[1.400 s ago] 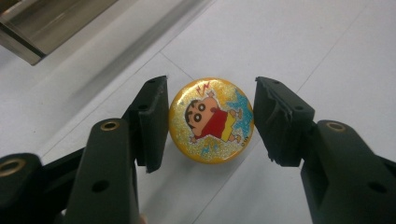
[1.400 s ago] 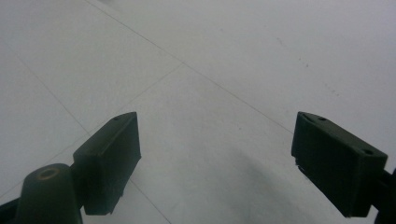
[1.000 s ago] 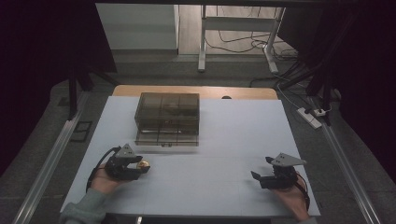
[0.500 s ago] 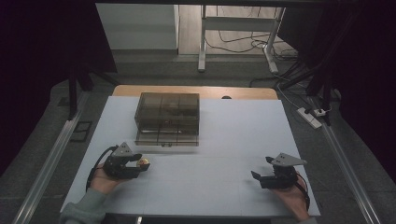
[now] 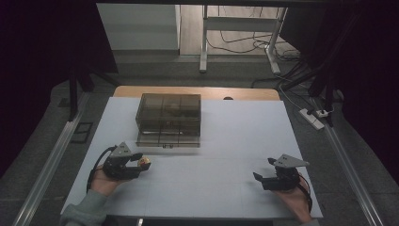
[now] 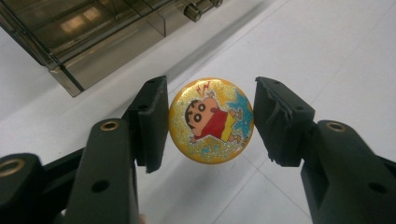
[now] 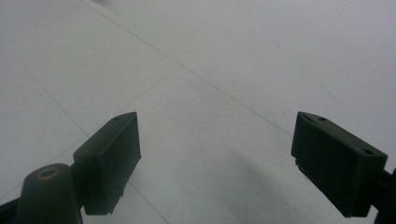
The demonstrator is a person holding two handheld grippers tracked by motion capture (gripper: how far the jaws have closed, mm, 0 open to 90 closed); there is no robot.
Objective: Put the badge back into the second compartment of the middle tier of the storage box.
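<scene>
A round yellow glitter badge (image 6: 211, 120) with a cartoon boy in a red shirt sits between the jaws of my left gripper (image 6: 210, 125), which is shut on it and holds it just above the white table. In the high view the left gripper (image 5: 142, 164) and the badge (image 5: 146, 164) are at the table's front left, a short way in front of a dark see-through compartment box (image 5: 168, 117). The box's front corner and latch (image 6: 93, 32) appear beyond the badge. My right gripper (image 5: 263, 169) rests at the front right, open, with bare table between its jaws (image 7: 215, 158).
The white table (image 5: 235, 136) has a wooden edge at the back. Metal rails run along both sides on the floor. A power strip (image 5: 313, 117) and cables lie on the floor to the right, and desk legs stand behind the table.
The left gripper with the badge has edged slightly forward towards the box. The right gripper has stayed put.
</scene>
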